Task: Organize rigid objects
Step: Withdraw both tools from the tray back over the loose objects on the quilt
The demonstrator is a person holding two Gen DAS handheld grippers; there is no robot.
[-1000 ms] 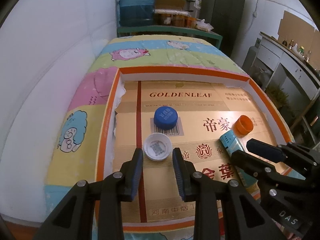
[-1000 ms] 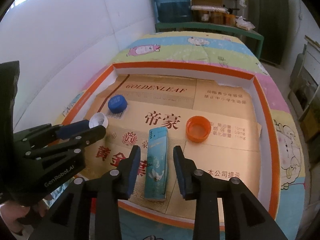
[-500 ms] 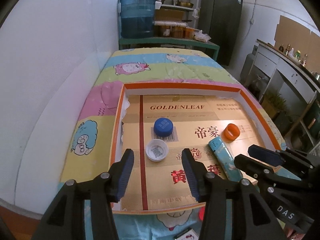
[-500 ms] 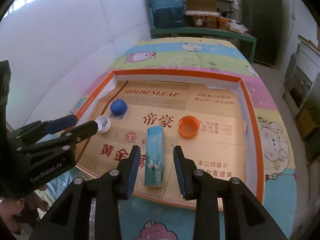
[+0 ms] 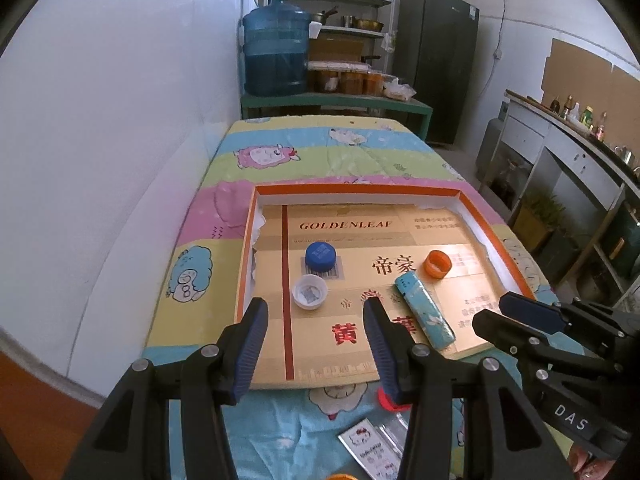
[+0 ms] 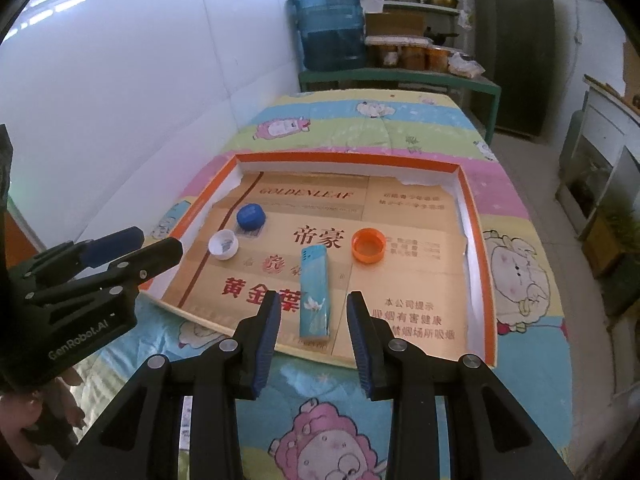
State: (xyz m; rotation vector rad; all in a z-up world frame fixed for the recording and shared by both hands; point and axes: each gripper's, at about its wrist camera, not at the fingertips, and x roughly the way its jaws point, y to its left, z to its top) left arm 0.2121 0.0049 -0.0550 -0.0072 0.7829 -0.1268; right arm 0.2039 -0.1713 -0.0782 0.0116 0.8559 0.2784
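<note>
A shallow orange-rimmed box lid (image 5: 352, 189) (image 6: 474, 236) lies on the bed. In it lie a blue bottle cap (image 5: 319, 255) (image 6: 251, 215), a white cap (image 5: 309, 291) (image 6: 223, 244), an orange cap (image 5: 437, 263) (image 6: 369, 246) and a teal lighter (image 5: 424, 315) (image 6: 315, 295). My left gripper (image 5: 314, 312) is open and empty, held above the lid's near edge, behind the white cap. My right gripper (image 6: 312, 306) is open and empty, with the lighter's near end showing between its fingers, below them.
A cartoon-print quilt (image 5: 320, 152) covers the bed, against a white wall on the left. A red cap (image 5: 385, 399) and cards (image 5: 370, 448) lie on the quilt in front of the lid. A water jug (image 5: 276, 54), shelves and a fridge stand behind.
Both grippers have pulled back and up from the lid, so more of the bed shows. The left gripper has opened wider. The objects in the lid have not moved.
</note>
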